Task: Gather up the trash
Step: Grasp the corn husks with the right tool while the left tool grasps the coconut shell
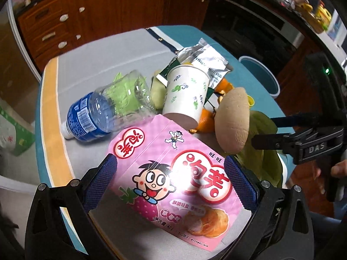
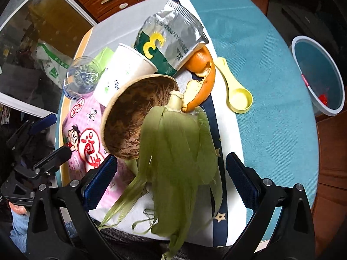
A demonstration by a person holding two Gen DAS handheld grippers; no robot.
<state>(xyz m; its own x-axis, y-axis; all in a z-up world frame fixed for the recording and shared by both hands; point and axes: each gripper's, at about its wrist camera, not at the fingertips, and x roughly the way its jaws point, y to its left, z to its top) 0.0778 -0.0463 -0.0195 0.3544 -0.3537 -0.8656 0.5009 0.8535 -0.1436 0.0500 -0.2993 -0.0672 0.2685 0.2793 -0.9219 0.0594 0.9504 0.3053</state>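
Trash lies piled on the table. In the left wrist view my left gripper (image 1: 170, 181) is open, its fingers on either side of a pink snack packet (image 1: 173, 179). Beyond it lie a clear water bottle (image 1: 106, 110), a tipped paper cup (image 1: 186, 92), a silver-green wrapper (image 1: 206, 61), orange peel (image 1: 205, 119) and a brown coconut shell half (image 1: 233, 120). In the right wrist view my right gripper (image 2: 171, 177) is open around a green corn husk (image 2: 180, 156). The coconut shell (image 2: 132, 117), paper cup (image 2: 123, 73), wrapper (image 2: 173, 41), orange peel (image 2: 201, 80) and a yellow scoop (image 2: 235, 95) lie ahead.
A grey bin with a teal inside (image 2: 318, 75) stands on the floor beyond the table's right edge; it also shows in the left wrist view (image 1: 260, 75). Wooden cabinets (image 1: 97, 17) stand behind the table. A white-green plastic bag (image 2: 52, 65) lies off the left edge.
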